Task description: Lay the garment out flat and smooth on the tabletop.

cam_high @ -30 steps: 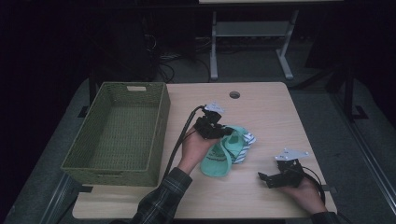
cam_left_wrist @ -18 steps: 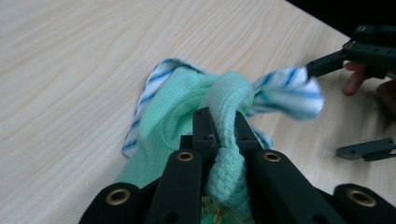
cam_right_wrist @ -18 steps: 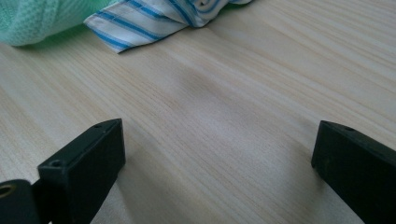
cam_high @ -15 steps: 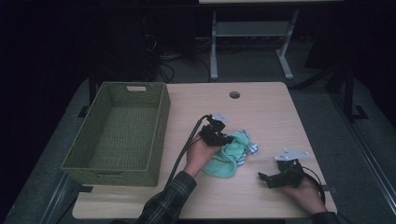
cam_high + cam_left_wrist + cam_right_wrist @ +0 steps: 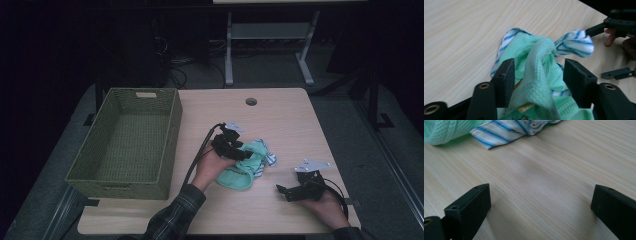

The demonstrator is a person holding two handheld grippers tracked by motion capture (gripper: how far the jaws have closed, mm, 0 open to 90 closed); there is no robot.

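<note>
Two cloths lie bunched together on the table (image 5: 280,120), and in the last second our left claw (image 5: 235,148) has slid with them away from the basket (image 5: 125,142), toward the right claw (image 5: 287,191). Its jaws stand apart, and a ridge of the green cloth (image 5: 536,82) rises between them, not yet pinched as far as we can tell. We judge that it is lining up a grab so the cloth can go into the basket, which sits well off to that claw's left. The striped cloth (image 5: 574,42) pokes out beyond the green one, just past the jaw tips.

Our right claw rests wide open on bare wood, holding nothing, with the striped cloth ahead of it and apart.

Dim light hides much in the high view. How the two cloths tangle underneath is covered by the green folds, and a tag near the left jaws is cut off and unreadable.
</note>
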